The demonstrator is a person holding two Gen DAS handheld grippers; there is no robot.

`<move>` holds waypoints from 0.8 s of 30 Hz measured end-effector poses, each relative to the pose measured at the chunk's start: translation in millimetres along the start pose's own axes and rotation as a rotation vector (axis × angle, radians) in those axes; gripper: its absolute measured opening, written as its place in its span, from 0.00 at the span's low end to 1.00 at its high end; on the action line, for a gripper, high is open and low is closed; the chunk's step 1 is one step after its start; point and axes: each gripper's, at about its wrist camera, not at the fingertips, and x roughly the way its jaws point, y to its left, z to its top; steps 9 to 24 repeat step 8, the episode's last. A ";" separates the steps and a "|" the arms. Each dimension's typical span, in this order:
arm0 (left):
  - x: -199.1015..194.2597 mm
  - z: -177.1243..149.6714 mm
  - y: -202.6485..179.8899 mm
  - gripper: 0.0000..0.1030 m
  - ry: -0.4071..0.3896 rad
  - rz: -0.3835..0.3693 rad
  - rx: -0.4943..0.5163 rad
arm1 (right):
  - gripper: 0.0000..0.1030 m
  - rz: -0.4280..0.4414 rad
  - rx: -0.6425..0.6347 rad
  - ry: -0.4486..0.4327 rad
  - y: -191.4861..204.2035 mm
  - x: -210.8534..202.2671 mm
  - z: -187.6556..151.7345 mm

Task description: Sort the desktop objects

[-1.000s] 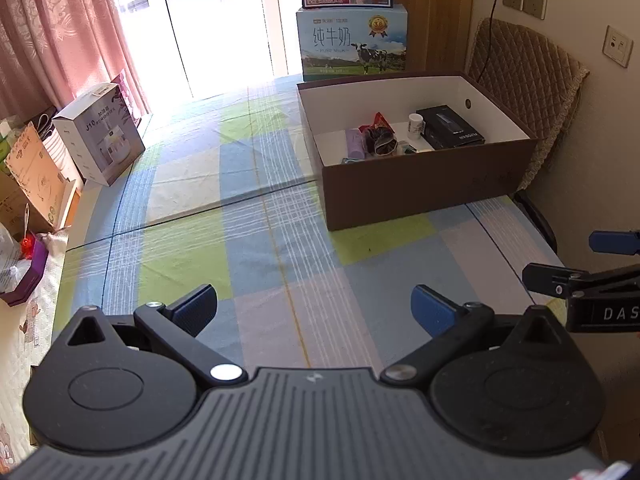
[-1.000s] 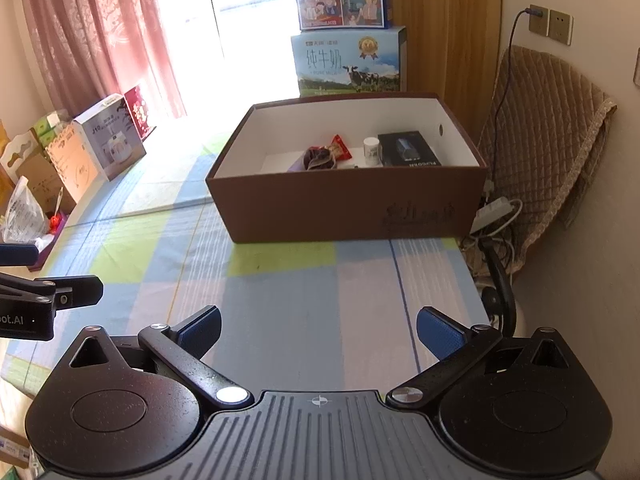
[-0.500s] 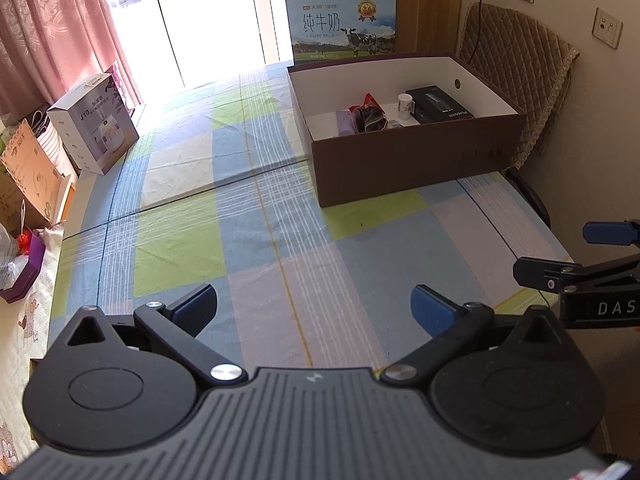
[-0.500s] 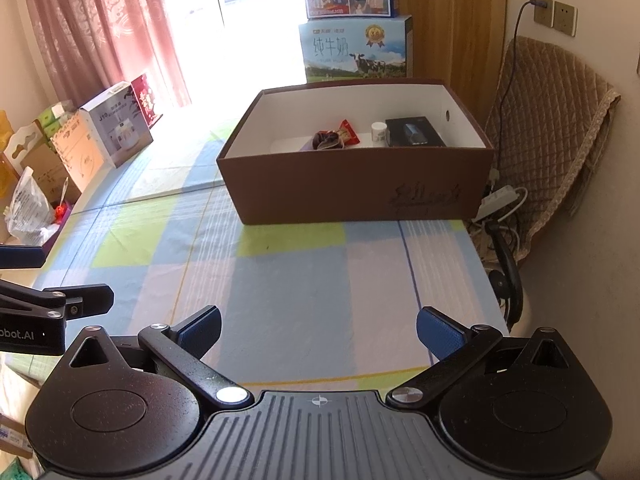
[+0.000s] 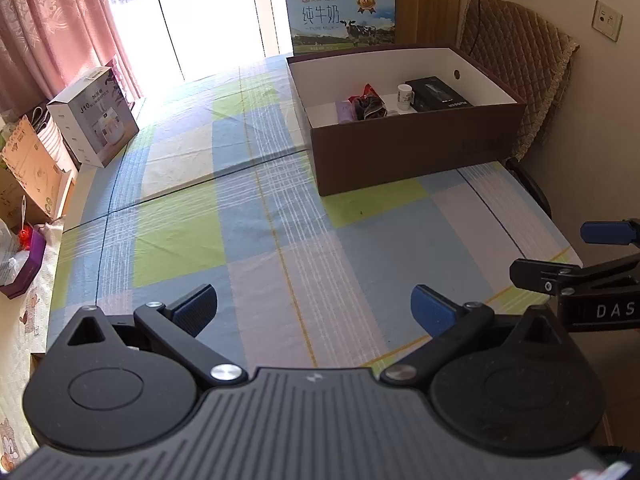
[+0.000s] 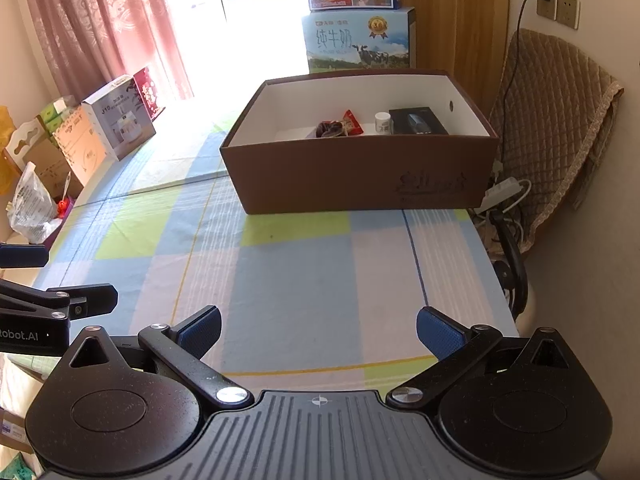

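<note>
A brown cardboard box with a white inside stands at the far right of the checked tablecloth. In it lie a black box, a small white bottle, a red and dark snack packet and a purple item. My left gripper is open and empty over the near part of the table. My right gripper is open and empty too. Each gripper shows at the edge of the other's view: the right one, the left one.
Milk cartons stand stacked behind the box. A white appliance box, cardboard packs and a plastic bag sit along the left edge. A quilted chair and a power strip are at the right.
Both grippers have drawn back from the box toward the near table edge, so the box looks smaller and farther. Both stayed open and empty.
</note>
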 end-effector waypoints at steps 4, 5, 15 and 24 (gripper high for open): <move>0.7 -0.4 -0.3 0.99 -0.002 -0.002 -0.001 | 0.98 0.001 -0.001 0.004 -0.3 1.7 1.0; 0.7 -0.5 -0.2 0.99 -0.005 -0.004 -0.001 | 0.98 0.001 -0.003 0.004 -0.3 2.3 1.5; 1.5 1.1 -0.2 0.99 -0.009 -0.003 -0.003 | 0.98 0.004 -0.006 0.005 -0.4 4.3 3.1; 1.5 1.1 -0.2 0.99 -0.009 -0.003 -0.003 | 0.98 0.004 -0.006 0.005 -0.4 4.3 3.1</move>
